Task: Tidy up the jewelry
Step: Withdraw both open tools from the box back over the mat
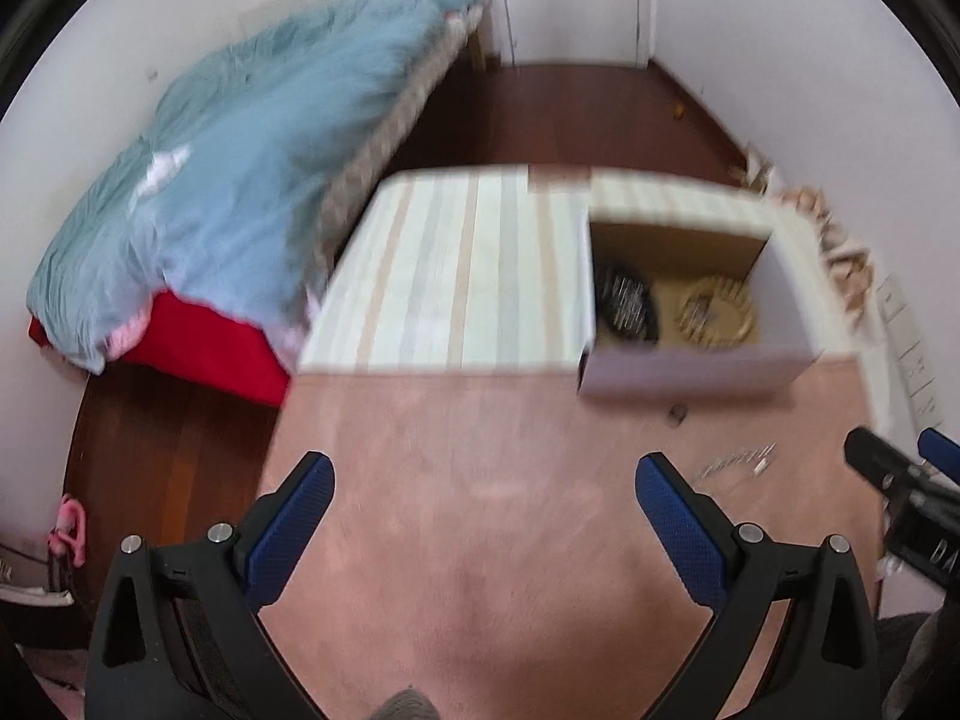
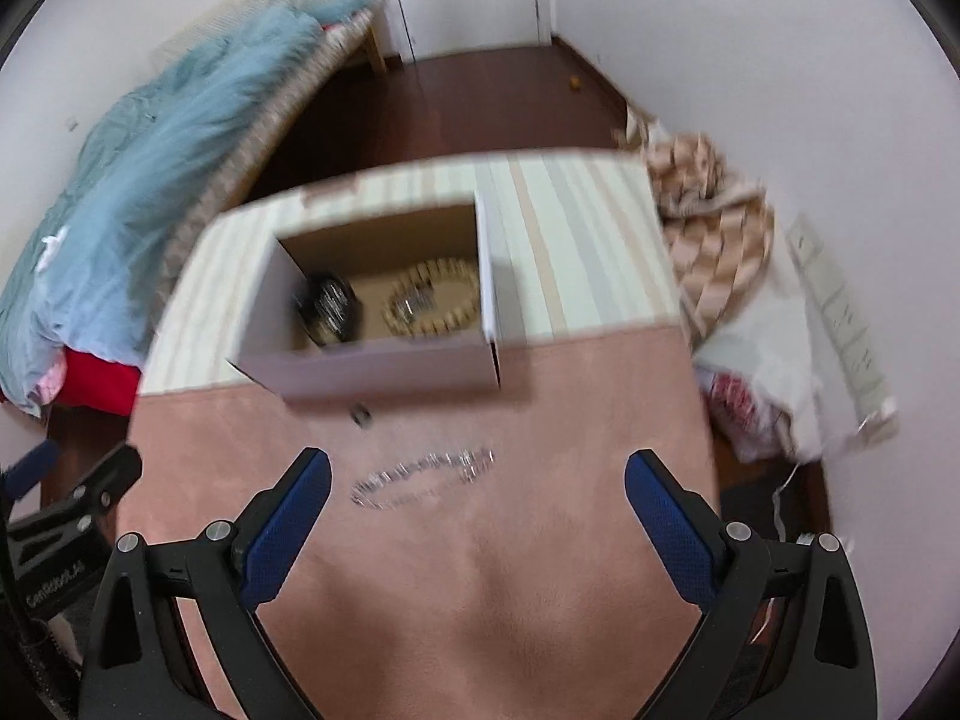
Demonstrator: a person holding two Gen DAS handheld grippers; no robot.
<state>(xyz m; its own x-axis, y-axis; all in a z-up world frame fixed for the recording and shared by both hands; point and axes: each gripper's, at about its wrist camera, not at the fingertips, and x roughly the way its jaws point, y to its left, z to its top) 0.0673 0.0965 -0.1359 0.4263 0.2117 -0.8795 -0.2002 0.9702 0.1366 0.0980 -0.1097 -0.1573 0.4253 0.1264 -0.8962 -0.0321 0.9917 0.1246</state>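
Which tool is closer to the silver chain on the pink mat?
Right. The right tool sits open directly behind the silver chain, nearly straddling it. The left tool, also open, is off to the chain's left over the bare pink mat.

Matt pink cloth (image 2: 480, 600) under a glinting metal chain (image 2: 420, 477); cardboard box (image 2: 372, 369).

Left tool (image 1: 483, 480) spread wide over the pink counter (image 1: 480, 420), open box (image 1: 690, 312) ahead, silver chain (image 1: 735, 461) off right.
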